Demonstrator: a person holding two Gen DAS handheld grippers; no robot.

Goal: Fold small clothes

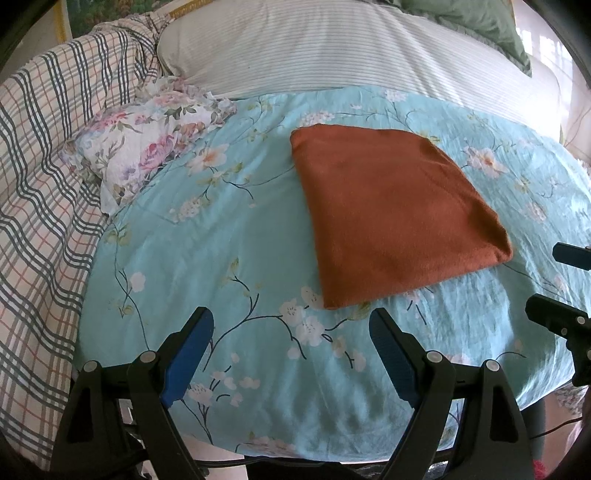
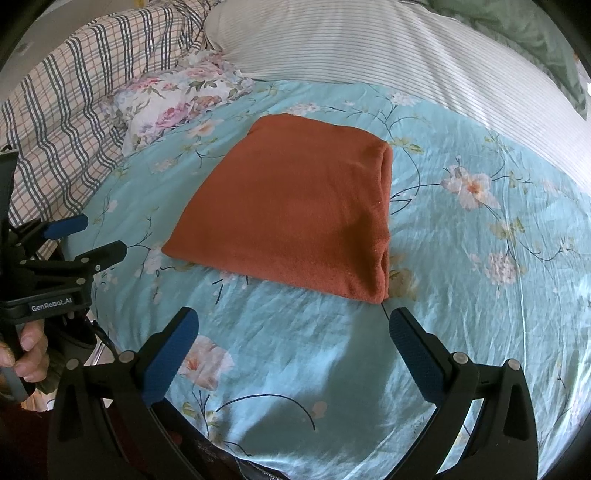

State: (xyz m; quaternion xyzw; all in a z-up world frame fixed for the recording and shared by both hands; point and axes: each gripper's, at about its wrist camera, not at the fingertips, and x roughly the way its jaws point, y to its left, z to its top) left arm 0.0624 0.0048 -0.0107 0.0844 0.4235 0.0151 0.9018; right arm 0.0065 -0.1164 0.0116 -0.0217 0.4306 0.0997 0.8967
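A rust-orange cloth (image 1: 391,210) lies folded into a neat rectangle on the turquoise flowered sheet (image 1: 221,236); it also shows in the right wrist view (image 2: 295,214), with its thick folded edge on the right side. My left gripper (image 1: 291,325) is open and empty, hovering above the sheet just short of the cloth's near left corner. My right gripper (image 2: 293,325) is open and empty, just short of the cloth's near edge. Each gripper appears in the other's view: the right gripper at the right edge (image 1: 554,284), the left gripper at the left edge (image 2: 96,236).
A small flowered pillow (image 1: 144,144) lies at the left beyond the cloth. A plaid blanket (image 1: 40,184) is bunched along the left. A striped white pillow (image 1: 332,48) and a green cushion (image 1: 476,22) lie at the far side. The bed's near edge (image 1: 295,454) runs just below the grippers.
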